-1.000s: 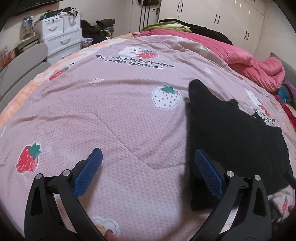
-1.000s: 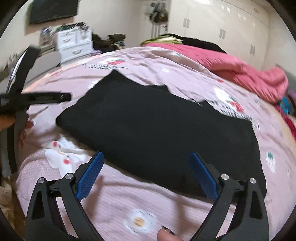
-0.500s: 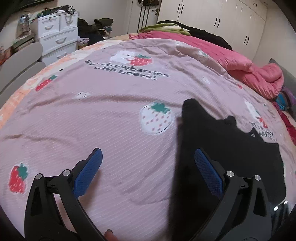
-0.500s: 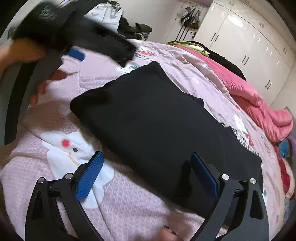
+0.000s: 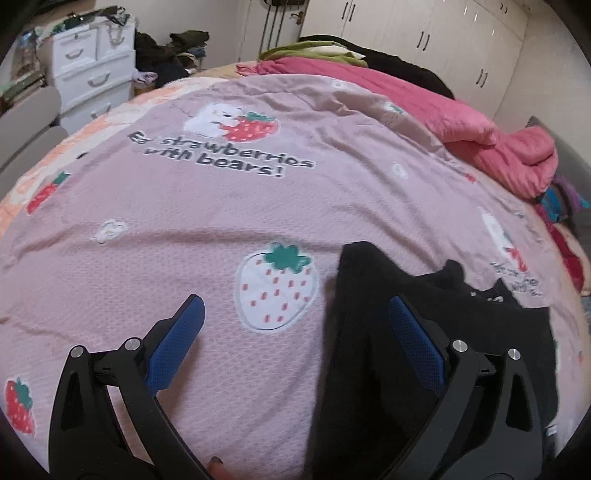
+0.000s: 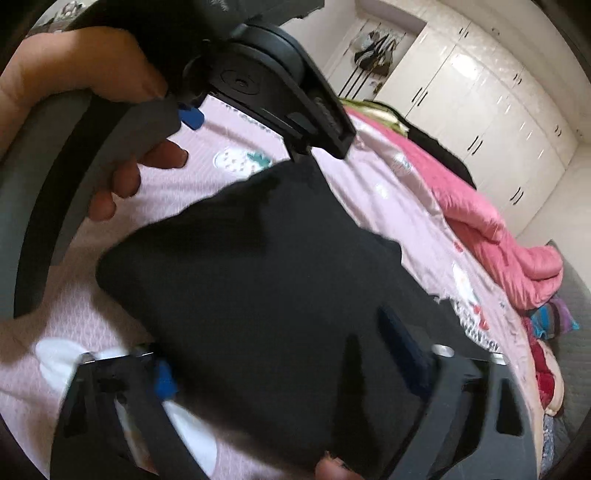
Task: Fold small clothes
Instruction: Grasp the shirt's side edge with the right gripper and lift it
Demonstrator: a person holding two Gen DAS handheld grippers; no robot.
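A: Where is the black garment [image 5: 424,332] lying?

B: Flat on the pink strawberry bedspread [image 5: 221,221], long axis running toward the pink duvet [image 5: 498,147].

A: And the grippers?

B: Left gripper [image 5: 295,317] and right gripper [image 6: 273,354] are both hovering spread apart, gripping nothing.

— Where does your left wrist camera sit?
— Low over the pink bedspread [image 5: 221,229], looking along it toward the far wardrobes [image 5: 424,33], the black garment [image 5: 406,295] near on the right.
— And your right one?
— Closer, tilted, just above that garment [image 6: 277,277]. Both views share it, the bedspread [image 6: 388,184] and the wardrobes [image 6: 480,110].
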